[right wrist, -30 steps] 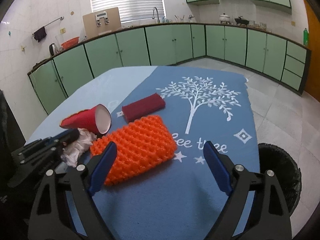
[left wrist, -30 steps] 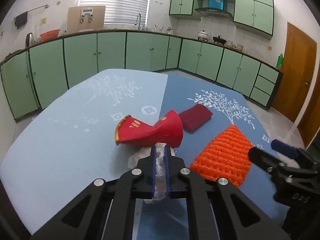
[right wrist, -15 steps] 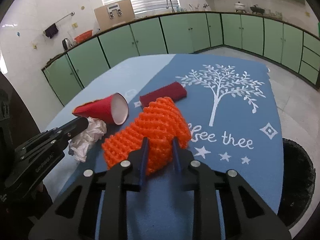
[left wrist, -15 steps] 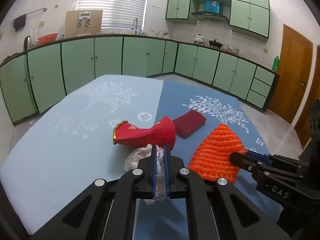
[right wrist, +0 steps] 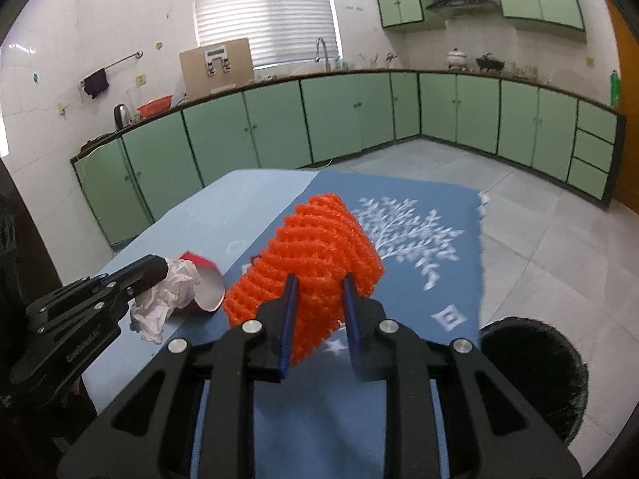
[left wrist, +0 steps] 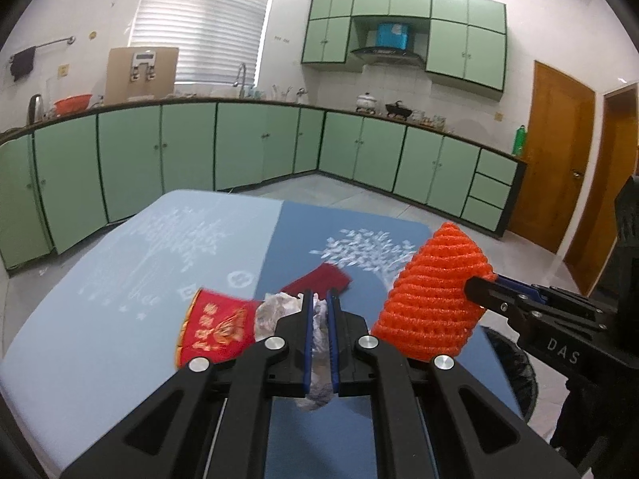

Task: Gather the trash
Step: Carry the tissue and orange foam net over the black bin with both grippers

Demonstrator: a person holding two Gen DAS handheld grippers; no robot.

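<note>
My left gripper (left wrist: 318, 303) is shut on a crumpled white tissue (left wrist: 317, 343) and holds it above the table; it also shows in the right wrist view (right wrist: 167, 293). My right gripper (right wrist: 317, 285) is shut on an orange foam fruit net (right wrist: 315, 263) and holds it raised off the table; the net also shows in the left wrist view (left wrist: 433, 295). A red paper cup (left wrist: 215, 325) lies on its side on the blue tablecloth (left wrist: 120, 319), just past the tissue. A dark red flat packet (left wrist: 321, 277) lies behind my left fingers, partly hidden.
A black round trash bin (right wrist: 535, 371) stands on the floor by the table's right edge, also partly seen in the left wrist view (left wrist: 515, 367). Green cabinets (right wrist: 359, 115) line the walls beyond the table.
My right gripper closed on the orange net and lifted it off the table. My left gripper rose with the tissue. Both views now sit higher above the table.
</note>
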